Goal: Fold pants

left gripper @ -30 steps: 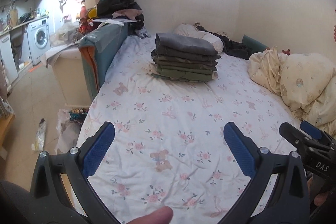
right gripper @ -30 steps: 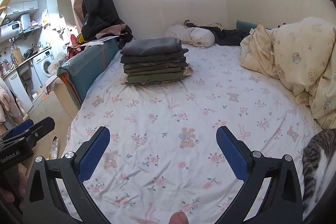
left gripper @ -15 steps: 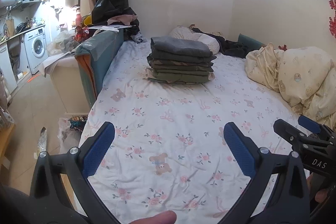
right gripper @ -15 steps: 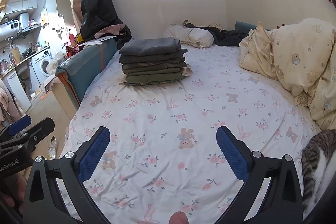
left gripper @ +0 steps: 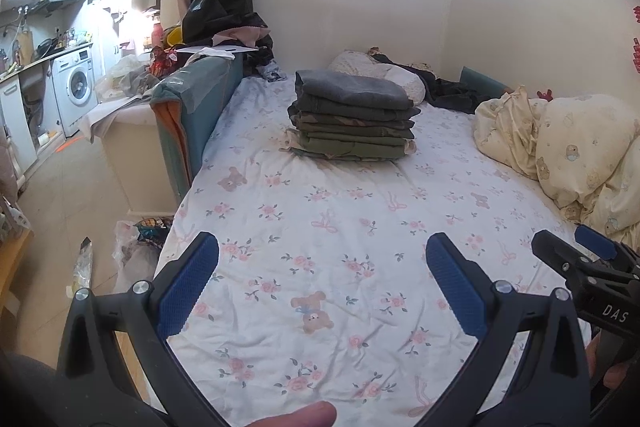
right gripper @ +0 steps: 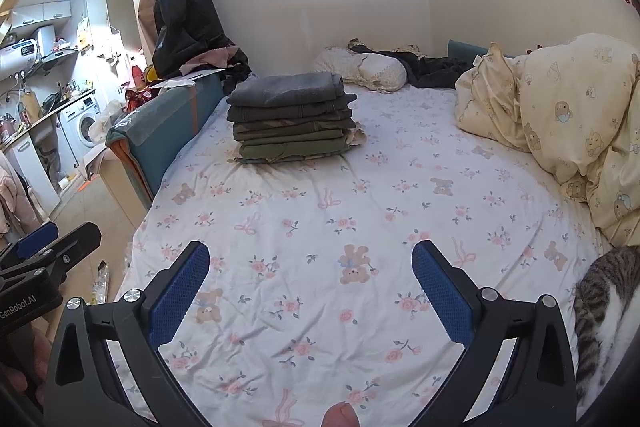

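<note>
Grey-topped stack of folded pants (left gripper: 352,121), squarely piled.

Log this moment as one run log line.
left claw: open, empty | right claw: open, empty | folded pants stack: far side of bed sheet | cat: right bed edge

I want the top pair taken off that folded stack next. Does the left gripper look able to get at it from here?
Probably yes. The left gripper is open and empty, and only bare bedsheet lies between it and the stack of folded pants, though it must travel forward.
</note>
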The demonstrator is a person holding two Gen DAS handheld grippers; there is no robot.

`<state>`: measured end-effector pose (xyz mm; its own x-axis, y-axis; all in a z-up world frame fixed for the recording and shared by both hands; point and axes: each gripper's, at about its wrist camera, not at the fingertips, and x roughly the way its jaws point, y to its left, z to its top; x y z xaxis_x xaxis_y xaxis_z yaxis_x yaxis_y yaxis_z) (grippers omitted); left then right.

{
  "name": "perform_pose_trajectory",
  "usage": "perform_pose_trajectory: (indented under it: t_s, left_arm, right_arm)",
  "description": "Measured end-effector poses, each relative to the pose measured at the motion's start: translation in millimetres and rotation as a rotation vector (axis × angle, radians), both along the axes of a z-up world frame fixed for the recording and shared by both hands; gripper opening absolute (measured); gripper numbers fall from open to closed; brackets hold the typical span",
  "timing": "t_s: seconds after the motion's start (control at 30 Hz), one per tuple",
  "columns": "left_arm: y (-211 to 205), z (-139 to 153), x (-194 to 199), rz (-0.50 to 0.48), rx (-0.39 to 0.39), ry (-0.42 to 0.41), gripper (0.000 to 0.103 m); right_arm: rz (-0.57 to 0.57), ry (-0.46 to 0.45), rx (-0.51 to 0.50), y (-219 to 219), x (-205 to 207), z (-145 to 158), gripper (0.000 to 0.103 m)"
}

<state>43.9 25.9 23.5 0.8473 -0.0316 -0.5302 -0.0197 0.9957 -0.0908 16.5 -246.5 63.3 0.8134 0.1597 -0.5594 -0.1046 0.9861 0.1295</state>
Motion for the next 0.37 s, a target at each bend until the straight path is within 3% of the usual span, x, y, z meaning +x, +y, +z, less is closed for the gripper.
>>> perform_pose_trajectory:
  t_s: [0.37]
  left_arm:
    - [3.7,-0.5,1.6,-0.009,-0.007,0.003,0.102]
  right_arm:
    - [-0.014,-0.007,0.009,-3.0,-5.6,1.6,0.103]
